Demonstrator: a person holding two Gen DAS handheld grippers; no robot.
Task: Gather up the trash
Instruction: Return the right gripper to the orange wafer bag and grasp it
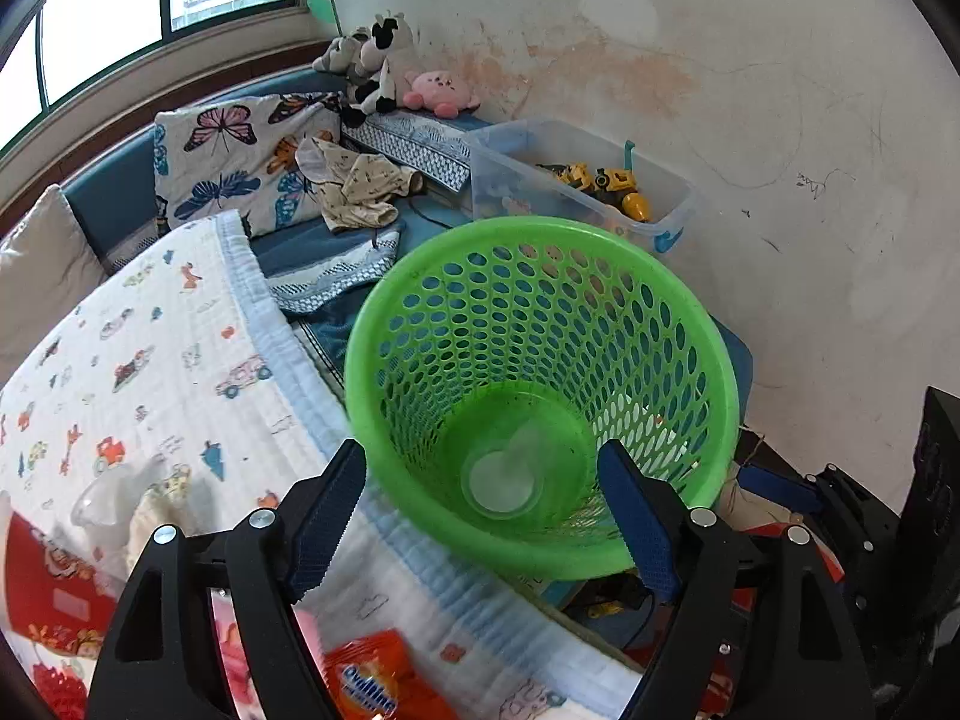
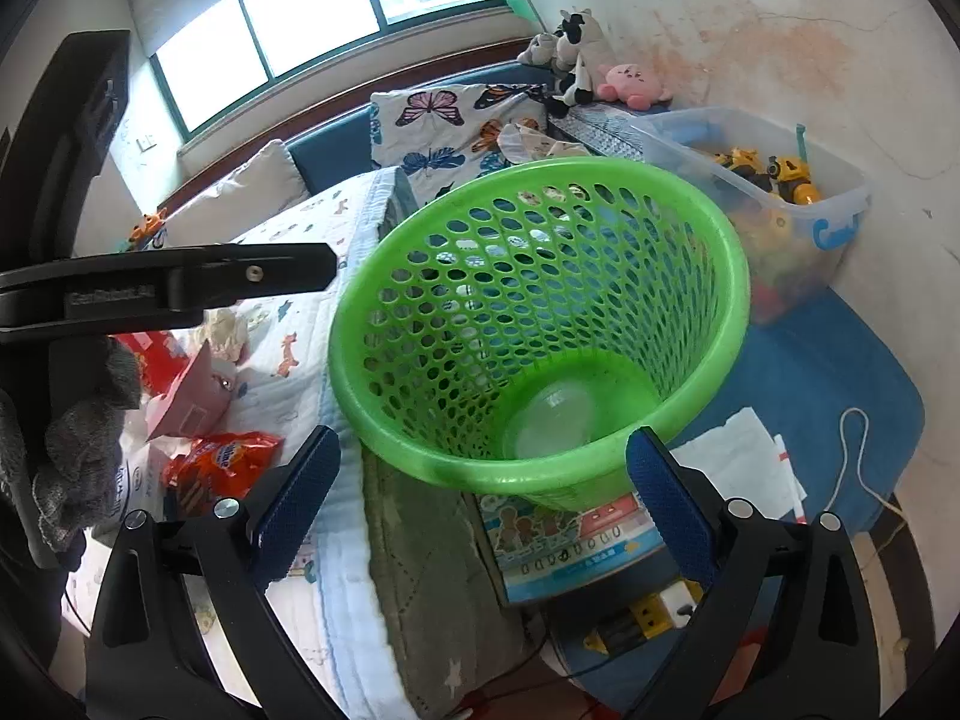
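The orange foil snack packet was cut off by the frame's lower edge (its printed lettering only partly legible). The clear plastic cup inside the green perforated plastic basket appeared blurred.

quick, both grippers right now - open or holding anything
left gripper: open, holding nothing
right gripper: open, holding nothing

I'm seeing a bright green perforated basket with a clear plastic cup at its bottom. Beside it, a white quilt printed with little cars, edged pale blue. My grippers' pads are dark blue, and there's an orange snack packet.
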